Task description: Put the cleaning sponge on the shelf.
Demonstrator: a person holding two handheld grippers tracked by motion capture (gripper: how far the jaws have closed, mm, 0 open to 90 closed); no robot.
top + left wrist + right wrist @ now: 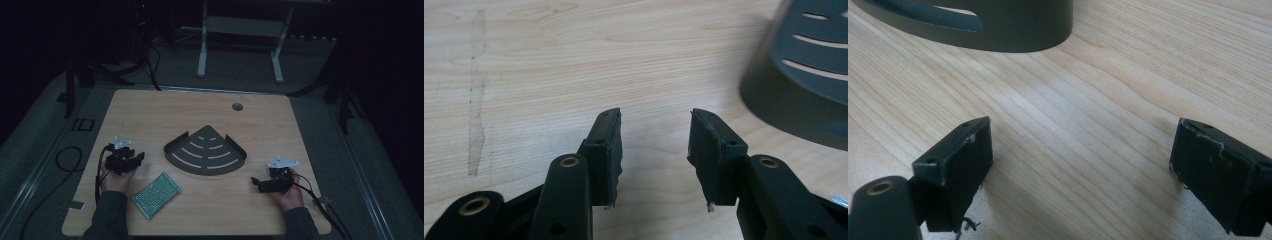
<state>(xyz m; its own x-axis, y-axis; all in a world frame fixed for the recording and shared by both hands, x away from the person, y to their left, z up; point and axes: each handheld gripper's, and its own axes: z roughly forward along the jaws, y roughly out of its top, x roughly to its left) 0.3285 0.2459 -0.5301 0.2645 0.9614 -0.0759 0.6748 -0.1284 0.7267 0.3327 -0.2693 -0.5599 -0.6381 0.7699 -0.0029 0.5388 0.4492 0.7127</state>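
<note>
A dark fan-shaped corner shelf point(206, 151) with curved slots lies in the middle of the wooden table point(150, 110). A green scouring pad point(156, 194) lies near the front, left of centre. My left gripper point(131, 159) rests on the table left of the shelf, jaws open and empty; in the left gripper view point(655, 150) the shelf's rim point(794, 105) is off to the right. My right gripper point(257, 183) rests at the front right, jaws wide open over bare wood point(1080, 165), with the shelf's wall point(998, 25) ahead of it.
A round cable hole point(237, 106) sits near the table's far edge. Cables point(67, 160) trail off the left side and from the right gripper. A white desk frame point(240, 45) stands on the floor beyond the table.
</note>
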